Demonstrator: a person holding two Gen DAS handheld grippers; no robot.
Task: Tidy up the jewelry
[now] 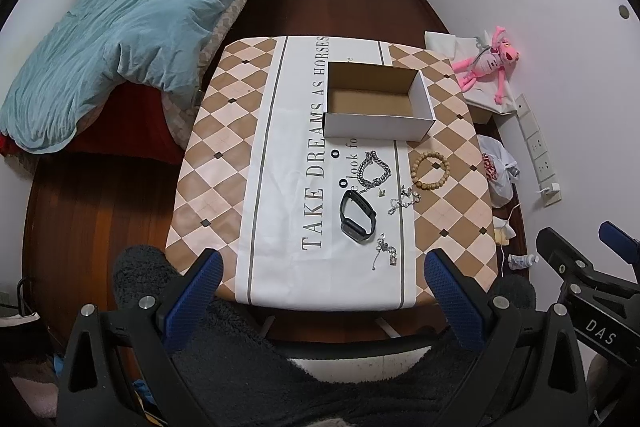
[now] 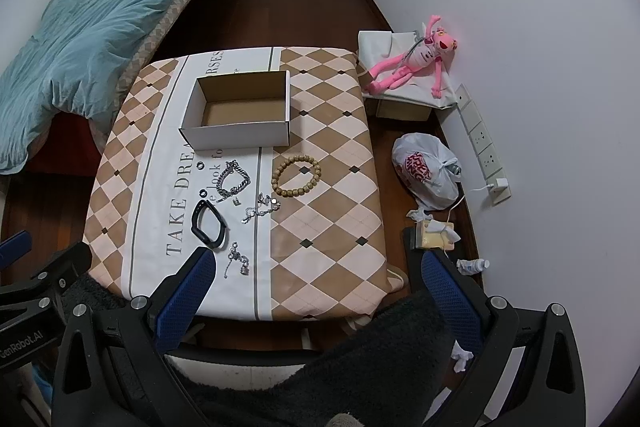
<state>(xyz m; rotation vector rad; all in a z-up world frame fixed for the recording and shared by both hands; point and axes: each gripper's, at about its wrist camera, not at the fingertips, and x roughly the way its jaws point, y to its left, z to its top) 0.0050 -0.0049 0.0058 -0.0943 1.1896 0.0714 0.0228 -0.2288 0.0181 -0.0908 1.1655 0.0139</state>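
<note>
Bedroom setting: small table [image 1: 224, 131] under a diamond-check cloth with a white printed runner, dark wood floor all round.

Nearest, both tongs hang above the near table edge, nothing picked yet. Left tongs [image 1: 324, 291] spread wide, empty. Right tongs [image 2: 316, 291] also wide, empty, sitting toward 4 o'clock of the jewelry cluster.

Jewelry lies loose on the runner. Closest: thin silver charm chain [image 1: 385, 251], then black wristband [image 1: 357, 217] at its 11 o'clock. Beyond: a second fine silver chain [image 1: 404, 201], heavy silver link bracelet [image 1: 373, 171], two small black rings [image 1: 343, 183], and wooden bead bracelet [image 2: 296, 175] out at 2 o'clock on the checks. Farthest: open cardboard box [image 1: 378, 127], empty, at 12 o'clock.

Judgement: start nearest. Wristband stands on edge, an easy pinch across its strap. Chains lie flat; come down steep and scoop at a clump or charm. Lift clear of the box wall before releasing.

Obstacles: pieces sit close, so chains may snag neighbours. Off-table: bed with blue duvet [image 1: 120, 39] at 10 o'clock, pink plush toy [image 2: 416, 67] and plastic bag [image 2: 424, 171] at 2 o'clock, well apart.
</note>
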